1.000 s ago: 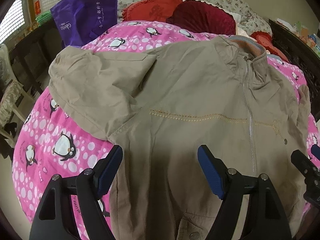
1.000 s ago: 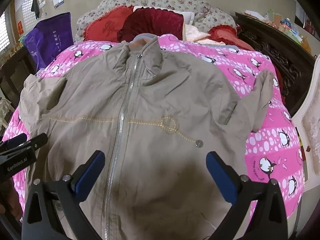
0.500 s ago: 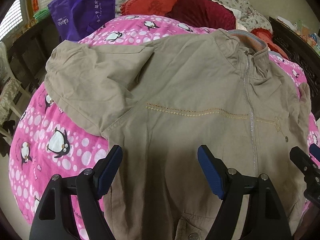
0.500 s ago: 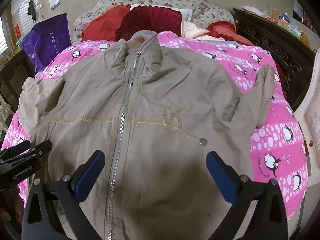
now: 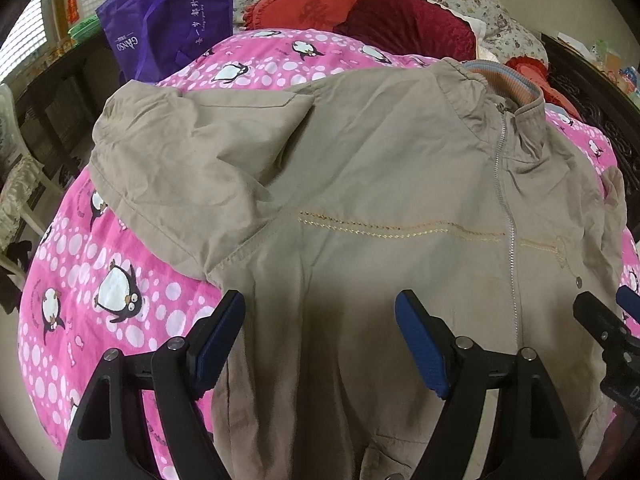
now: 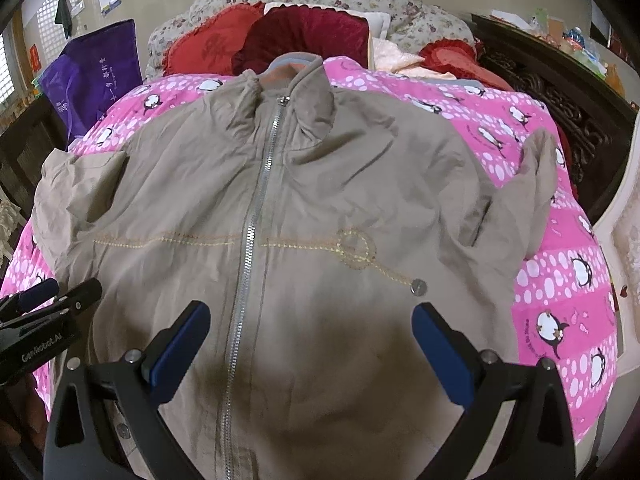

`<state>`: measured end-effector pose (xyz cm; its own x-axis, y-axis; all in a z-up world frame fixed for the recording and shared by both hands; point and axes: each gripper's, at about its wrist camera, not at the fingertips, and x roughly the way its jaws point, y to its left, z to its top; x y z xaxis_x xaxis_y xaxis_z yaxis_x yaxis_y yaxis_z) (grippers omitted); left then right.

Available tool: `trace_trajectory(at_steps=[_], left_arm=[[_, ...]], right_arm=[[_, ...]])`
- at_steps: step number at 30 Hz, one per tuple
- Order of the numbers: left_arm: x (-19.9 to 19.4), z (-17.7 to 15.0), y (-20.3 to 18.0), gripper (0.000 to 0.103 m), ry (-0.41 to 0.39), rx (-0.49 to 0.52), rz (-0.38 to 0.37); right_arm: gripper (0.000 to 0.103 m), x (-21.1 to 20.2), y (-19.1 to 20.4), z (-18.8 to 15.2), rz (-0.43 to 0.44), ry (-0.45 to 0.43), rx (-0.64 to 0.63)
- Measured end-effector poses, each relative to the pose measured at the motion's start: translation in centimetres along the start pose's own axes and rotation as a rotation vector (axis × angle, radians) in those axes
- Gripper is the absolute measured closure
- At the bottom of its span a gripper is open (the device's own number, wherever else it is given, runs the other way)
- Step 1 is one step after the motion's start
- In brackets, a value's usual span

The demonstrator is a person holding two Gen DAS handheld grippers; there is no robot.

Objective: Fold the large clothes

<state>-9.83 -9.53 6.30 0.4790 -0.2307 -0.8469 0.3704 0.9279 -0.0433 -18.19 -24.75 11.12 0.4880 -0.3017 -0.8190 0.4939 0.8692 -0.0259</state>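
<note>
A purple bag (image 5: 172,32) leans at the far left of the bed, clear of the work. The pink penguin quilt (image 5: 120,280) covers the bed and serves as the folding surface. On it lies the tan jacket (image 6: 320,208), front up and zipped, collar toward the red cushions (image 6: 288,36) at the headboard and hem toward the person. Its left sleeve (image 5: 192,176) is bunched and doubled back beside the shoulder rather than laid out straight, with the cuff not clearly traceable. The left gripper (image 5: 320,344) hovers above the lower left front panel, near the side seam, its jaws spread wide with nothing between them. The zipper (image 6: 256,216) runs up the middle and marks a natural fold axis. The right gripper (image 6: 310,356) hangs over the lower right front, likewise wide apart and empty. The right sleeve (image 6: 536,188) angles outward and upward on the quilt, partly creased. Assessment: no fold of the body is evident; both tools appear poised at the hem end, presumably to take hold of the lower edge or to deal with the sleeves first. The rumpled left sleeve is the likeliest source of an uneven fold.
</note>
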Motion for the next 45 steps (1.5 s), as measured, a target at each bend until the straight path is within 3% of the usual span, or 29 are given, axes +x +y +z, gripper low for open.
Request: trace_trajectory(at_steps=[28, 40, 45], left_arm=[[-0.3, 1.4, 2.1, 0.035, -0.008, -0.043, 0.018], [-0.2, 2.3, 5.4, 0.035, -0.009, -0.102, 0.037], [0.5, 3.7, 9.5, 0.035, -0.006, -0.184, 0.050]], right_arm=[[0.001, 0.6, 1.3, 1.1, 0.006, 0.003, -0.005], [0.001, 1.0, 2.7, 1.4, 0.010, 0.009, -0.034], [0.001, 1.2, 3.1, 1.3, 0.018, 0.016, -0.046]])
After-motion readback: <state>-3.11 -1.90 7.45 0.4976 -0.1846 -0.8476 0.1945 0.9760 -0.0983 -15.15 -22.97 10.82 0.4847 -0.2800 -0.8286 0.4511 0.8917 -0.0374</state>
